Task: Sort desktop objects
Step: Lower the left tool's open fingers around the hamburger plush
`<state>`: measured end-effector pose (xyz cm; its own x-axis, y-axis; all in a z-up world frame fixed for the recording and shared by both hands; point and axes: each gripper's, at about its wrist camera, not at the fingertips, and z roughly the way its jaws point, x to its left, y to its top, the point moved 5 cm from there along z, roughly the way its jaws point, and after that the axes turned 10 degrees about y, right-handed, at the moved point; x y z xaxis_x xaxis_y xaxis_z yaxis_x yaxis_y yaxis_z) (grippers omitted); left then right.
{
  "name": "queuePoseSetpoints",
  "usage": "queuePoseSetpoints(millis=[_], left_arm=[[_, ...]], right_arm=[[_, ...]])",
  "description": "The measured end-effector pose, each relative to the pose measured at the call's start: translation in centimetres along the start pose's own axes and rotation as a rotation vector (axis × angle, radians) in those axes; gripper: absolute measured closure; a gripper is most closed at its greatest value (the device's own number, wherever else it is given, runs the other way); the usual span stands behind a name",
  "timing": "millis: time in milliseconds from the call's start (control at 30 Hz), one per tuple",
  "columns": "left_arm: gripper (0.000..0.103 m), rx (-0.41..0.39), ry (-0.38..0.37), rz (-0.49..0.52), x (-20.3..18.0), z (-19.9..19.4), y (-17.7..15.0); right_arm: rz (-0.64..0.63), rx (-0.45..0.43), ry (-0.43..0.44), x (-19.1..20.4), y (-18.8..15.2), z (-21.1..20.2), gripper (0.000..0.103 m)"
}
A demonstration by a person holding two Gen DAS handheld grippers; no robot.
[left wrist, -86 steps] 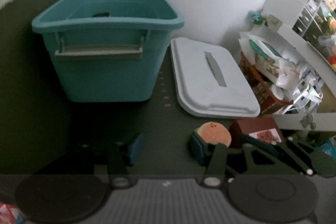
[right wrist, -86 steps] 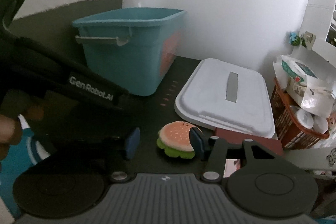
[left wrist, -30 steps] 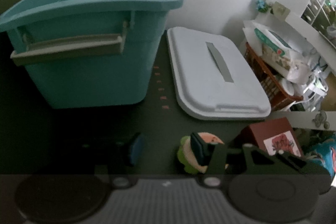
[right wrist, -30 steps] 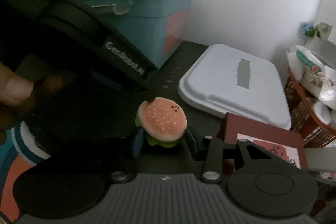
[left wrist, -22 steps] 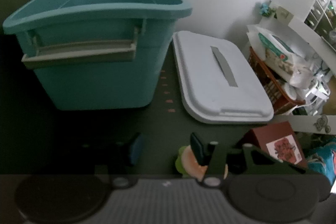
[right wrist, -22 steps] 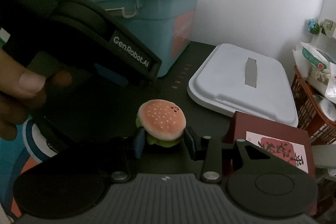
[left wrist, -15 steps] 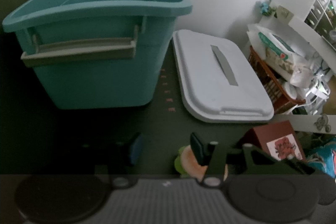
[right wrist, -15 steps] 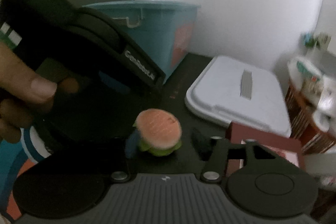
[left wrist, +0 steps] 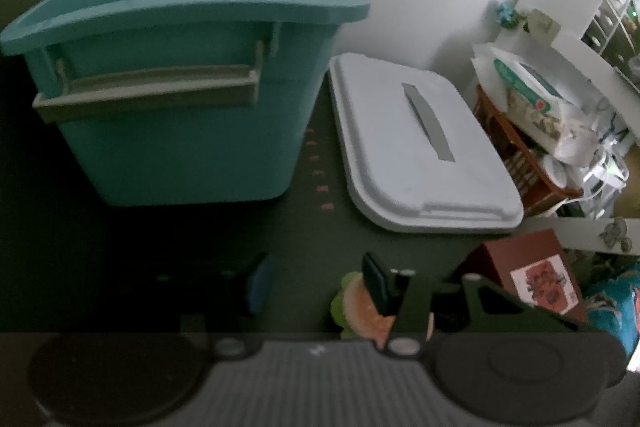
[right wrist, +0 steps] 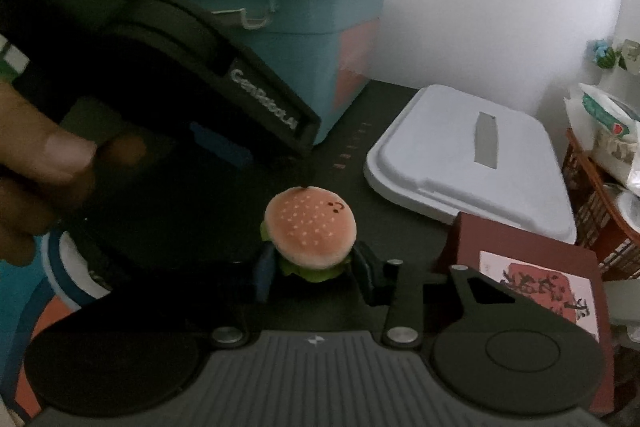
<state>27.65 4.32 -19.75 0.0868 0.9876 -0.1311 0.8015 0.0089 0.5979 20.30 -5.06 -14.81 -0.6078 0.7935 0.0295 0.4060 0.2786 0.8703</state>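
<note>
**One plush burger in the grip, bin next**

One plush hamburger toy [right wrist: 310, 227], sesame-dotted bun uppermost with a green felt lettuce frill below. Location: between the two fingers of the right gripper [right wrist: 312, 273], which close narrowly on its lower sides. It looks lifted off or only just above the dark tabletop [right wrist: 384, 115]; contact underneath is hidden. The left wrist view shows the same toy [left wrist: 352, 303] low in frame, partly behind that gripper's own right finger.

One left gripper [left wrist: 316, 287], fingers spread wide and holding nothing. Its black body fills the upper left of the right wrist view, with the person's hand [right wrist: 44, 167] wrapped round it.

One teal storage bin [left wrist: 180, 99], open-topped, grey handle on the near wall, standing beyond the toy and to its left. Contents cannot be seen from either view.

One white bin lid [left wrist: 416, 143], lying flat just beside the bin on its right.

One dark red box [right wrist: 524, 279] with a printed label, near the toy on its right.

One cluttered side shelf [left wrist: 528, 131] past the table edge, holding packets and bags.

Step in hand, by judgement: the pick-up is made and carriage to the bin is due. Next move calls for raising the toy above the bin rim, passing clear of the left gripper, and opening the fingers over the bin's mouth.
</note>
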Motion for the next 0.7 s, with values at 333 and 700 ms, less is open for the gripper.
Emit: queuePoseSetpoints(millis=[333,700], left_arm=[[0.05,-0.013,0.008,-0.017,0.6,-0.3,0.4],[0.05,-0.01,-0.002,-0.012,0.4,0.1,0.4]], right_arm=[[-0.021,0.019,0.023,1.9,-0.1,-0.3,0.056],[0.016,0.001,0.046,1.4,0.1,0.6,0.038]])
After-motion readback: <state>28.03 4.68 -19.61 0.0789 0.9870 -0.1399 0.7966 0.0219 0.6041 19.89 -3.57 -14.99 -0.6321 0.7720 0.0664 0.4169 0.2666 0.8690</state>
